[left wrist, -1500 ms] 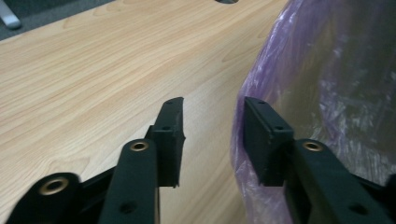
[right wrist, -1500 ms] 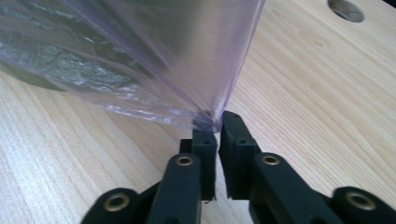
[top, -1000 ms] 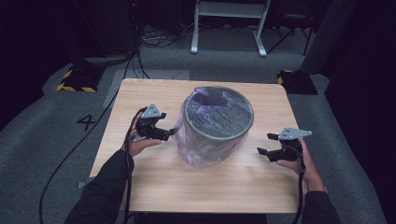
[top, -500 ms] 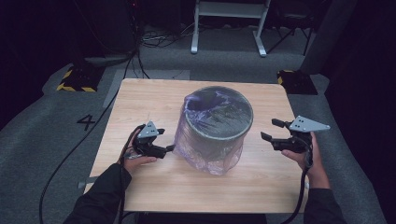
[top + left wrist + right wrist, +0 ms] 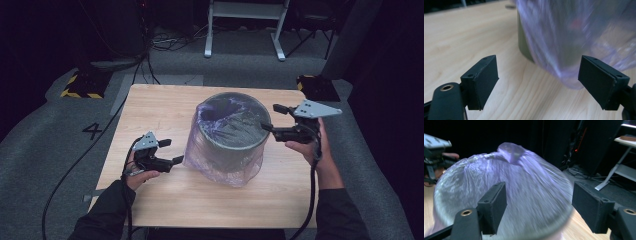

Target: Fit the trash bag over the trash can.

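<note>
High view: bin w/ purple bag mid worktop, left tool wide at its 8 o'clock, right tool wide at 3; left gripper view adds bag's hem off the wood.

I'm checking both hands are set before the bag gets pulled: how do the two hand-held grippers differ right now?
The left hand-held gripper sits low by the bag's loose bottom edge; the right hand-held gripper is raised to the bin's rim. The left looks at the bin's side, the right across its covered top. Both have open jaws with nothing gripped.
</note>
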Tool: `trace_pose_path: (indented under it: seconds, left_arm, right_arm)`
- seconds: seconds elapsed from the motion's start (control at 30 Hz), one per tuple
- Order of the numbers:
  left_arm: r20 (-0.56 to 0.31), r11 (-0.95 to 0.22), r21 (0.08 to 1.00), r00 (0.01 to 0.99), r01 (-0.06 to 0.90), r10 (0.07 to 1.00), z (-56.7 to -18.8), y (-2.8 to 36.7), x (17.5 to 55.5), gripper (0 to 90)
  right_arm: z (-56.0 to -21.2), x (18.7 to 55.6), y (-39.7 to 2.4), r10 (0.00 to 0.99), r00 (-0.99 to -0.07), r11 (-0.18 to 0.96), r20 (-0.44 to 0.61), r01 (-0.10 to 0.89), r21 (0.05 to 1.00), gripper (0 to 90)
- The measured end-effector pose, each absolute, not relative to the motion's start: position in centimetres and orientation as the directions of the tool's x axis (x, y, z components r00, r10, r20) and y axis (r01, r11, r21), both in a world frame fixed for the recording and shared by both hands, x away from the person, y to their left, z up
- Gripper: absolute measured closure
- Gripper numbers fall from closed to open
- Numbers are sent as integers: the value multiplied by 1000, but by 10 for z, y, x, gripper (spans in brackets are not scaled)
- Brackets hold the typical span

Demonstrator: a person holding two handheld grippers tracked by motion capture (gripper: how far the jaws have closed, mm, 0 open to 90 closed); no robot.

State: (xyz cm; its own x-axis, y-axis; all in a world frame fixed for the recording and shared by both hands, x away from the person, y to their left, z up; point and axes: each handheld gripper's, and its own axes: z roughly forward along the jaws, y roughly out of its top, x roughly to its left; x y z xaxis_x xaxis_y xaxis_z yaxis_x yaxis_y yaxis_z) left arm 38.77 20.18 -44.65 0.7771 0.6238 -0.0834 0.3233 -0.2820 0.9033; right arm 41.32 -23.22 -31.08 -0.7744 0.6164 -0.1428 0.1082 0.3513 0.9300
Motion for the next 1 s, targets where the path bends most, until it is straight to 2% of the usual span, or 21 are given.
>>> trace_pose_path:
  seconds: [0.07, 0.17, 0.27, 0.47, 0.7, 0.8, 1.0]
  left_arm:
    - [4, -346, 888, 748, 303, 664, -442, 194, 384, 158]
    - [26, -380, 880, 770, 285, 638, -440, 188, 378, 161]
    - [88, -451, 853, 779, 263, 621, -442, 187, 372, 158]
    - [129, -557, 781, 799, 283, 587, -461, 191, 361, 160]
    - [112, -615, 723, 825, 315, 554, -481, 194, 344, 160]
    - [97, -635, 698, 835, 331, 542, -491, 195, 341, 160]
    - [57, -620, 698, 835, 358, 547, -500, 196, 340, 157]
  right_arm:
    - [-310, 418, -221, 607, -784, 360, -131, 124, 925, 281]
    - [-313, 426, -203, 588, -798, 404, -131, 150, 902, 288]
    - [-314, 432, -194, 580, -805, 434, -126, 175, 884, 288]
    - [-320, 442, -180, 576, -807, 514, -133, 231, 826, 288]
    - [-325, 450, -167, 566, -813, 585, -135, 280, 761, 293]
    - [-327, 454, -163, 566, -818, 604, -104, 325, 728, 287]
    - [-331, 458, -151, 551, -823, 674, -137, 342, 655, 256]
